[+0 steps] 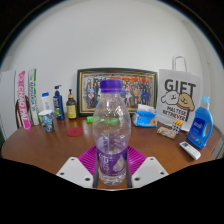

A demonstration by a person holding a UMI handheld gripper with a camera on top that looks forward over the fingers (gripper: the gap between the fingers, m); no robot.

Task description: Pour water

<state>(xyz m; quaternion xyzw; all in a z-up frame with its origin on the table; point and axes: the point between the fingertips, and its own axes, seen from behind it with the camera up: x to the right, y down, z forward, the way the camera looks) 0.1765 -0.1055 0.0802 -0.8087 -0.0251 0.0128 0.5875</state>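
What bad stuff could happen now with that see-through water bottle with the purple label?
1. The clear plastic water bottle with the purple label stands between the gripper fingers, tall and narrow. A loose or crooked squeeze could let it slip or tip on the brown wooden table.

2. Its cap looks still on, so tilting it now would probably pour nothing.

3. The blue box and white remote sit close by; a spill or wide swing could hit them.

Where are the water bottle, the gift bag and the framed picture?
Water bottle (112, 135): gripper view, on its clear body, between the fingers.
Gift bag (180, 100): gripper view, on its printed front.
Framed picture (120, 85): gripper view, on the picture above the bottle's cap.
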